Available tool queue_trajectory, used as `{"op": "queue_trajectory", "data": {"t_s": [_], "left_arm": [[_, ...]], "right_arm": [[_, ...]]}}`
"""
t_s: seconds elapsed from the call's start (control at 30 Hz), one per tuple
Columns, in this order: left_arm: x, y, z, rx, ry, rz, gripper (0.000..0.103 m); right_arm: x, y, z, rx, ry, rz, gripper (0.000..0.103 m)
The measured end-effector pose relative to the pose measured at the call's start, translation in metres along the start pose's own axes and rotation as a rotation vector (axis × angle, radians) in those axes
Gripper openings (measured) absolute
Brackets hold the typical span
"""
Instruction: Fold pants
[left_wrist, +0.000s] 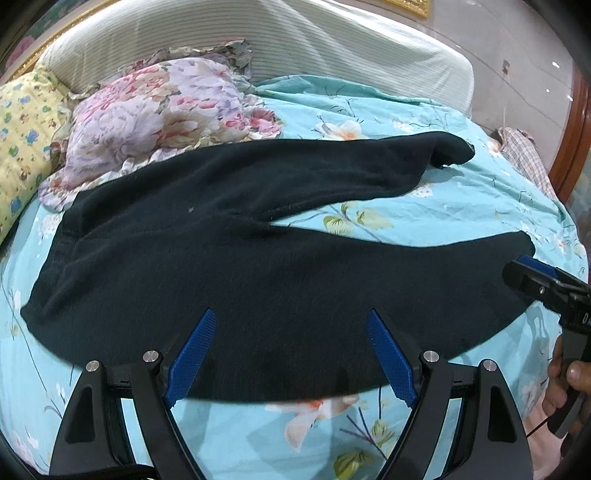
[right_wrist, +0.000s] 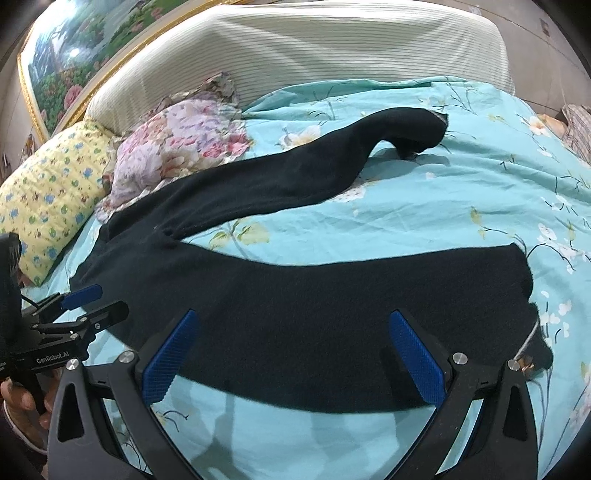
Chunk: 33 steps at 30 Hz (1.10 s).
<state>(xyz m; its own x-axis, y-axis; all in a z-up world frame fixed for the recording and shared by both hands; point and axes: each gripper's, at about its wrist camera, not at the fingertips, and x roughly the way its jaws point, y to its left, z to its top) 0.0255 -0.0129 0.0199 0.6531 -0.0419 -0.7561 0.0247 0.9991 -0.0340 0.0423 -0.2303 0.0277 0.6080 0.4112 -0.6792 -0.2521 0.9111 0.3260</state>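
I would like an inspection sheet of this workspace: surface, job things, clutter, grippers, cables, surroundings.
Surface: bed with a turquoise floral cover, wrinkled.
Job's things: black pants lie flat and unfolded, legs spread apart, waist toward the pillows.
Clutter: floral pillow touching the pants; yellow pillow; checked cloth at the bed's far edge.
Grippers: left gripper open above the near leg's edge; right gripper open above the same leg, holding nothing.
Cables: thin cable by the left gripper.
Surroundings: striped headboard; framed flower picture.
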Motion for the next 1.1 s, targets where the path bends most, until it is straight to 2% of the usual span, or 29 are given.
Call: {"op": "queue_trajectory", "data": {"t_s": [0.23, 0.53, 0.7, 0.83, 1.0, 1.1], "left_arm": [[0.009, -0.001, 0.04, 0.04, -0.001, -0.047, 0.084], [0.037, -0.015, 0.104, 0.13, -0.01, -0.086, 0.085], [0.064, -0.026, 0.135, 0.201, -0.001, -0.098, 0.084], [0.09, -0.03, 0.158, 0.228, 0.026, -0.135, 0.084], [0.128, -0.038, 0.184, 0.306, 0.06, -0.144, 0.084], [0.153, -0.038, 0.202, 0.35, 0.091, -0.185, 0.084]], "right_arm": [[0.0, -0.028, 0.029, 0.065, -0.029, -0.003, 0.103], [0.007, -0.071, 0.085, 0.128, -0.074, -0.004, 0.103], [0.017, -0.098, 0.115, 0.17, -0.084, -0.012, 0.103], [0.029, -0.117, 0.136, 0.191, -0.084, -0.013, 0.103], [0.047, -0.14, 0.155, 0.233, -0.057, 0.018, 0.103], [0.058, -0.152, 0.166, 0.257, -0.039, 0.019, 0.103]]}}
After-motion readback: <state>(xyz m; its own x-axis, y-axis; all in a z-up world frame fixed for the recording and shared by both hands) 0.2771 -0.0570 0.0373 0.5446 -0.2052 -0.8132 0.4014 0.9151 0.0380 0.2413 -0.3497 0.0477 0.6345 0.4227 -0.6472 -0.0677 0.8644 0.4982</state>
